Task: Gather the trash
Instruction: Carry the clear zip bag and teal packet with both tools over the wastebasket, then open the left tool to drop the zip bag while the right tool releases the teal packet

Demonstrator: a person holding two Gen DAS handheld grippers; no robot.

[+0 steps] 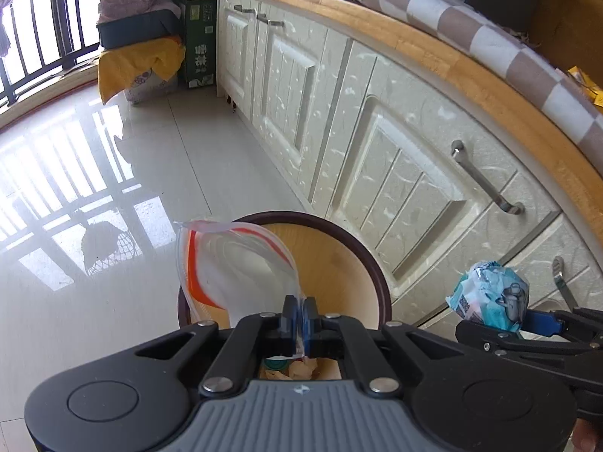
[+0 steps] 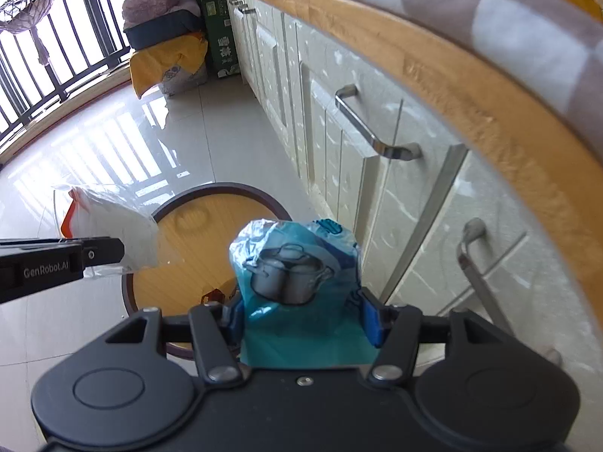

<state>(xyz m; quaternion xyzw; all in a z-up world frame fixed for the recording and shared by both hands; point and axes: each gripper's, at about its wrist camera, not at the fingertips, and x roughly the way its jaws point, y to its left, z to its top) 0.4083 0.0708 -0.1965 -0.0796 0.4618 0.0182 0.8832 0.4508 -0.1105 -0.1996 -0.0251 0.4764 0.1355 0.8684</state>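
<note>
On my left, my left gripper (image 1: pixel 299 314) is pinched fully together on the edge of a clear zip bag (image 1: pixel 233 260) with an orange seal strip; the bag billows out in front of the fingers and hangs above the near-left part of the round bin (image 1: pixel 371 263), which stands on the tiled floor (image 1: pixel 113 188) just beside the cream cabinet doors (image 1: pixel 377 150). Through the gap in the gripper I can glimpse scraps already lying in the bin, so I judge this is the drop step. To do it well, I would bring the bag further over the middle of the opening before I let go, because so light and springy a film could drift or catch on the dark rim and slide to the floor. Lowering it close to the mouth first should help. Moving rightward, my right gripper (image 2: pixel 303 318) is about half closed, its blue pads pressing both sides of a crumpled blue wrapper (image 2: pixel 297 263) printed with cooking pots. That wrapper sits over the bin's right edge, nearer the cabinets than the centre, so I would shift it left over the opening, keeping clear of my other gripper, then release one item at a time
</note>
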